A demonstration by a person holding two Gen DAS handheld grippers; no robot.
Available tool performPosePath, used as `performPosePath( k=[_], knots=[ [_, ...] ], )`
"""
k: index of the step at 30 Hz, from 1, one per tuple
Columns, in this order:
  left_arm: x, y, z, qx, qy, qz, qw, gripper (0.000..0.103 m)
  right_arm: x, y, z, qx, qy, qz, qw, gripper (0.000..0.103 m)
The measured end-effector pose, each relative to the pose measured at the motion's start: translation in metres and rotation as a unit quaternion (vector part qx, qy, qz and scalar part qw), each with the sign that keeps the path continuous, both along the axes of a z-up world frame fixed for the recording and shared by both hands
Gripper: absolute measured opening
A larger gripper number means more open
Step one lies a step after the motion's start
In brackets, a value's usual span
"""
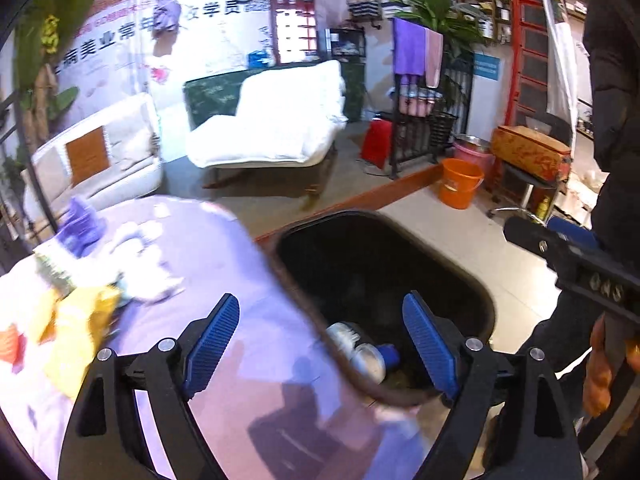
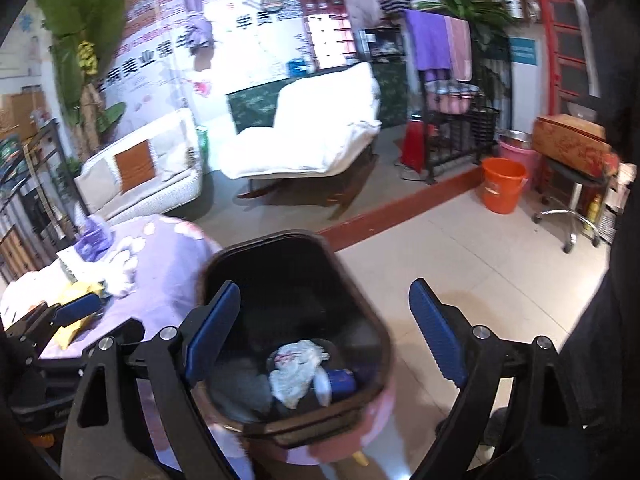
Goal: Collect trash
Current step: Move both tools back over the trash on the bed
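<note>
Left wrist view held the table (image 1: 224,320) across the lower left of the frame, draped in a lilac cloth, and the dark bin (image 1: 472,292) just beside it at lower centre. White chairs stood well back in the upper middle; an orange bucket (image 1: 460,184) sat on the floor at right of centre. On the table's left part lay a heap of litter: a yellow wrapper (image 1: 76,320), white tissues (image 1: 148,264) and a purple pack (image 1: 82,226), all blurred. Down in the bin lay a silver can (image 1: 360,350) with a blue cap (image 1: 390,354) against it. The left gripper (image 1: 320,344) stood spread wide, its blue pads pinching nothing, one pad over the cloth and the other over the bin's mouth.

In the right wrist view the bin (image 2: 376,320) filled the lower centre, touching the table (image 2: 168,280) on its left. A crumpled white bag (image 2: 296,372) lay inside on top, with a blue can (image 2: 340,384) beside it. The right gripper (image 2: 324,336) was spread wide as well and held nothing, poised above the bin's opening. The other gripper showed at the lower left edge, over the yellow wrapper (image 2: 76,326).
</note>
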State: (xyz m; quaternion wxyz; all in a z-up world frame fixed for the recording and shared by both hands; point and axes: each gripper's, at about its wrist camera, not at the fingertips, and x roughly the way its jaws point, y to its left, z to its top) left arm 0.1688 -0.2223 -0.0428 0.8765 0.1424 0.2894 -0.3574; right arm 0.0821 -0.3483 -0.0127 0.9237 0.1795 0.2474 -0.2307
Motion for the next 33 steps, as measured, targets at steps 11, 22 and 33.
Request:
performPosePath(
  k=[11, 22, 33],
  knots=[
    [0.045, 0.113, -0.013, 0.017, 0.017, 0.133, 0.9909, 0.083, 0.081, 0.078, -0.004, 0.037, 0.024, 0.163, 0.986, 0.086],
    [0.109, 0.174, -0.031, 0.061, 0.037, 0.17, 0.9828, 0.083, 0.158, 0.148, -0.01, 0.037, 0.065, 0.273, 0.959, 0.086],
    [0.159, 0.175, -0.059, 0.093, 0.103, 0.173, 0.9752, 0.082, 0.252, 0.179, -0.035, 0.001, 0.131, 0.31, 0.942, 0.075]
  ],
)
